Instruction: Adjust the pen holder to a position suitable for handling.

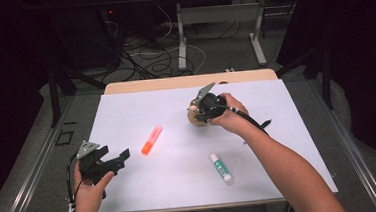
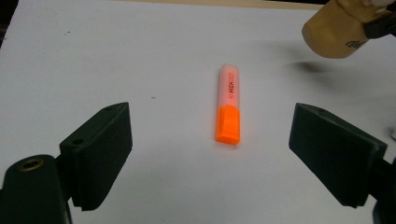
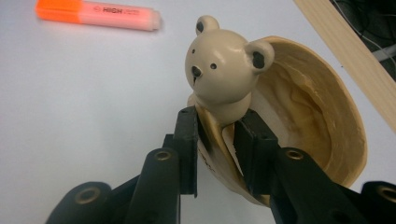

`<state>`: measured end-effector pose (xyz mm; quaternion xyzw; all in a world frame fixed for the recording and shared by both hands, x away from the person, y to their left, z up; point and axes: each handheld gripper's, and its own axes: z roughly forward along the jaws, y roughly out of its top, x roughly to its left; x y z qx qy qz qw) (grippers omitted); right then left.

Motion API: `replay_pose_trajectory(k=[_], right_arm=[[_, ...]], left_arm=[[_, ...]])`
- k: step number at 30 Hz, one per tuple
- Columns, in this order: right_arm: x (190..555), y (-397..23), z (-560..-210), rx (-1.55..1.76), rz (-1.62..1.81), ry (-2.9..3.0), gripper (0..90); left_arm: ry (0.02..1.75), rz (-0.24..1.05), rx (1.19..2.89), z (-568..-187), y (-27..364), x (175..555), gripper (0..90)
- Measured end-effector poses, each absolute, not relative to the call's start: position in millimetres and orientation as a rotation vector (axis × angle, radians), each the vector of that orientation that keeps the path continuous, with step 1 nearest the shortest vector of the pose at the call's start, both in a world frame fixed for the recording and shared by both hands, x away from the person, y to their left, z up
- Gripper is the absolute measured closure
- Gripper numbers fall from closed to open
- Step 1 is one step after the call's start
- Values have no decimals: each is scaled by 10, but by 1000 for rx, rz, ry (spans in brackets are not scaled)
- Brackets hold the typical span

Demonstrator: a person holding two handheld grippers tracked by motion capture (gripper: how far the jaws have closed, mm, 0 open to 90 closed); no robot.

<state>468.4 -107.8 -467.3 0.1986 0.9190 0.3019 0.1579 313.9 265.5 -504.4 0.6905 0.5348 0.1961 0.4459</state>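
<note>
Right gripper (image 3: 215, 135): jaws clamped on bear dish (image 3: 224, 74), far centre of white sheet (image 1: 180, 171)
Left gripper (image 2: 210, 154): jaws apart, near left
Highlighter (image 2: 229, 103): between them, lying flat

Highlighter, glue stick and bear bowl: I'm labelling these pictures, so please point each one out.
highlighter (image 2: 228, 110), left gripper view, on its barrel just above the orange cap.
glue stick (image 1: 221, 168), high view, on the green-labelled middle.
bear bowl (image 3: 223, 70), right gripper view, on the bear's face.
</note>
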Motion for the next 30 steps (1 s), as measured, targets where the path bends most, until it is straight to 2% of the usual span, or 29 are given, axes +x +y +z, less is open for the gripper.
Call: replay_pose_trajectory(k=[8,17,30], right_arm=[[4476,-1073,-4652,565,888,2669,710],[4274,-985,-4780,529,866,2733,711],[4131,-949,-4902,554,872,2775,710]], left_arm=[[1331,483,1706,-5044,2656,3139,137],[1334,487,1707,-5045,2658,3136,137],[1335,484,1711,-5053,2649,3139,138]])
